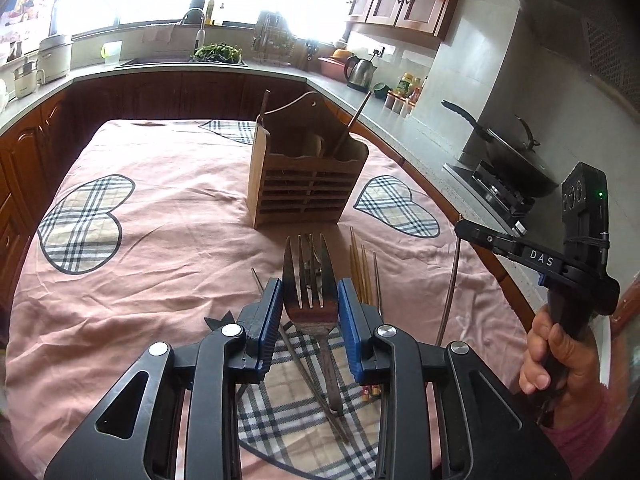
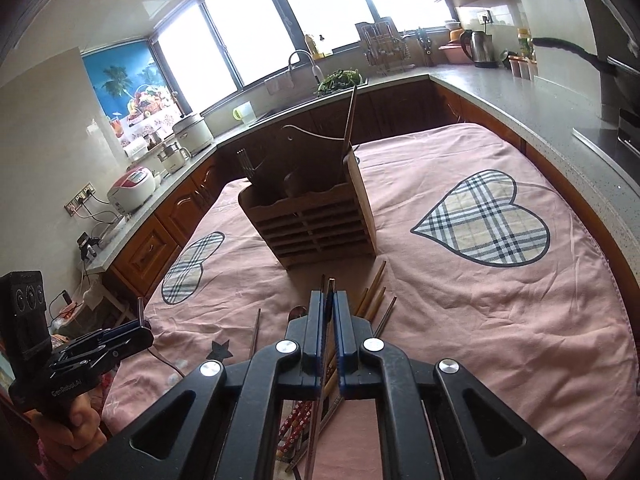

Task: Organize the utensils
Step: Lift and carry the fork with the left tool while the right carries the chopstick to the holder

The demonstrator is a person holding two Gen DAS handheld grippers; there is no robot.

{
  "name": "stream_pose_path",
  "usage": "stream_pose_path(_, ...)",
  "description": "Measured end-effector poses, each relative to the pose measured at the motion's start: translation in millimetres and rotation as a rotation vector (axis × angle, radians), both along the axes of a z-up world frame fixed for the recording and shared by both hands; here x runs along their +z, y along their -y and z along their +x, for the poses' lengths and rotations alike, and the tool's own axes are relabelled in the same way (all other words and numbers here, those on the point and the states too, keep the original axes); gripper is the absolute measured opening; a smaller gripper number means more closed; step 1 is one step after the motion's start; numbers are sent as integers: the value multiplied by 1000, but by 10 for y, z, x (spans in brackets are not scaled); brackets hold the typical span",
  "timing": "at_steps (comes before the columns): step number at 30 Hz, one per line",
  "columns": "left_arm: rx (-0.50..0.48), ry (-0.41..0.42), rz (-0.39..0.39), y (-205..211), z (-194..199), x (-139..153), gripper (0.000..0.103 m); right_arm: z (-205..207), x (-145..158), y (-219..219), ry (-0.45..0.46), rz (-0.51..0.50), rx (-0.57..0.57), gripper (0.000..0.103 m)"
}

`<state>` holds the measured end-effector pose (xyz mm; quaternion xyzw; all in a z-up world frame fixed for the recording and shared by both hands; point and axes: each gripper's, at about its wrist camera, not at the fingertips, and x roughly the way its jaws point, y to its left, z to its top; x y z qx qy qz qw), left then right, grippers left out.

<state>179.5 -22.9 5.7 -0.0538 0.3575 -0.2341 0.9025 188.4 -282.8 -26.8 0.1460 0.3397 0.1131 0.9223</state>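
My left gripper point(image 1: 310, 304) is shut on a steel fork point(image 1: 308, 280), tines pointing forward, held above the pink cloth in front of the wooden utensil holder point(image 1: 306, 184). My right gripper point(image 2: 328, 320) is shut on a thin dark chopstick point(image 2: 329, 300), which hangs down below it in the left wrist view point(image 1: 450, 292). The holder point(image 2: 316, 220) contains a fork, a spoon and a chopstick. Loose chopsticks point(image 2: 374, 300) and other utensils lie on the cloth under both grippers. The left gripper with its fork also shows in the right wrist view point(image 2: 140, 326).
The table wears a pink cloth point(image 1: 160, 240) with plaid hearts. A kitchen counter point(image 1: 340, 80) wraps around it, with a kettle point(image 1: 360, 72), a sink and a wok on a stove point(image 1: 508, 152) at the right.
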Motion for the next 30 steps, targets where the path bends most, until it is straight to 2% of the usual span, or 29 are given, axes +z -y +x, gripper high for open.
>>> stream_pose_path(16, 87, 135, -104, -221, 12, 378, 26, -144, 395, -3, 187, 18, -29, 4)
stream_pose_path(30, 134, 194, -129, -241, 299, 614, 26, 75, 606, 24, 245, 22, -30, 4)
